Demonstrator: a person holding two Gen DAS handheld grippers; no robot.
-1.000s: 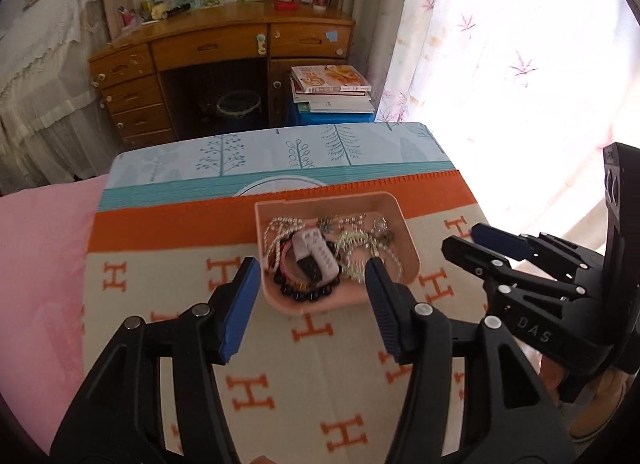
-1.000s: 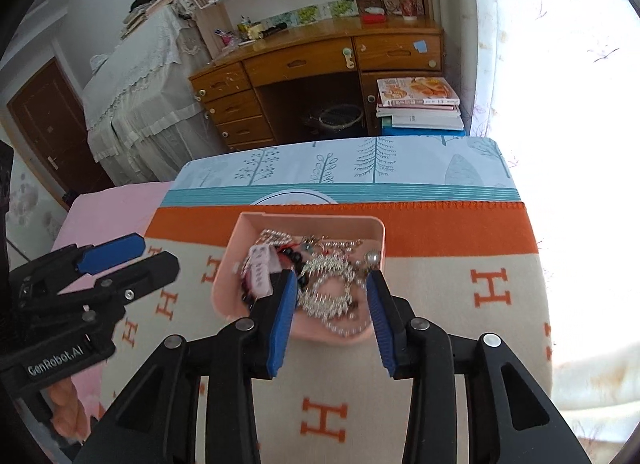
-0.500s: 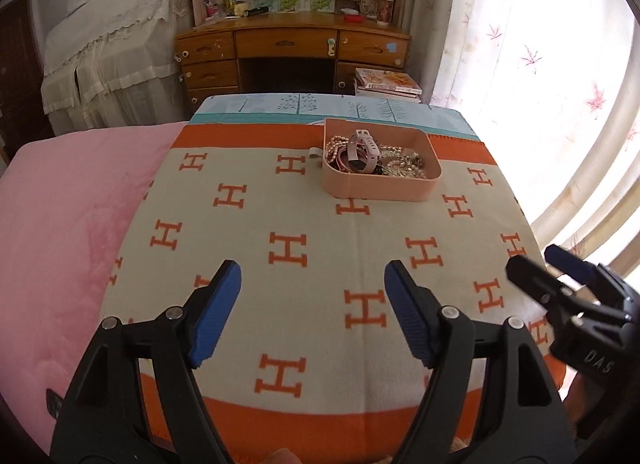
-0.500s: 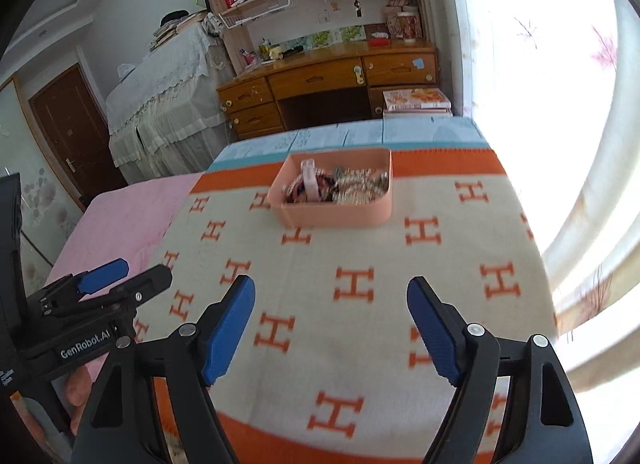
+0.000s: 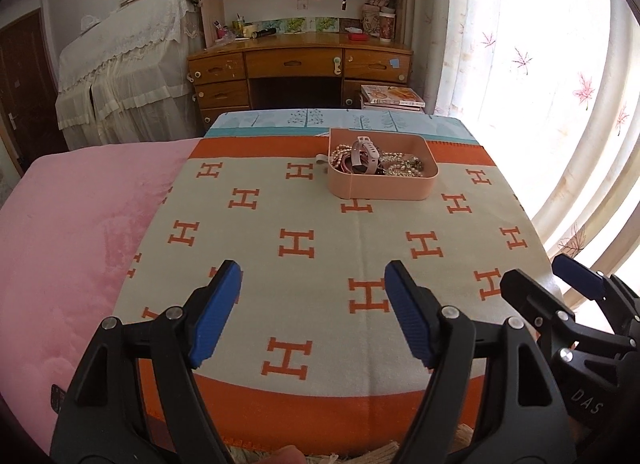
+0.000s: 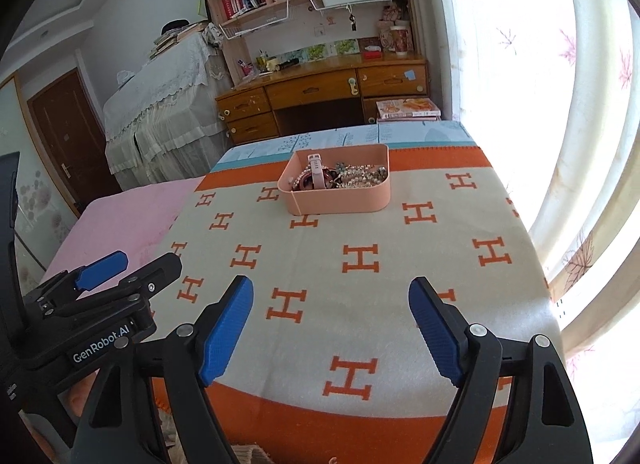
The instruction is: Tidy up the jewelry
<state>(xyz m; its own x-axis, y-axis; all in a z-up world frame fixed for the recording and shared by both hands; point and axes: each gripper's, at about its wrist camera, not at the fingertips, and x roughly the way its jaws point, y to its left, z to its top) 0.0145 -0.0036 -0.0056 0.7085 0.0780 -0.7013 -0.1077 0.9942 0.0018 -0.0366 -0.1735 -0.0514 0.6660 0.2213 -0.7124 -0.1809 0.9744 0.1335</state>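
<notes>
Both tongs, left [image 5: 312, 316] and right [image 6: 332, 328], gape wide and empty above the blanket [image 5: 320, 223].

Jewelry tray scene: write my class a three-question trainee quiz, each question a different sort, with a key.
1. True or false: the pink tray sits on the bare pink sheet.
2. What lies on top in the tray: A watch, B spoon, C key?
3. What is between the left gripper's fingers?

Key: 1 false, it sits on the H-patterned blanket. 2 A, the watch. 3 Nothing; both grippers are open, the right gripper too.
</notes>
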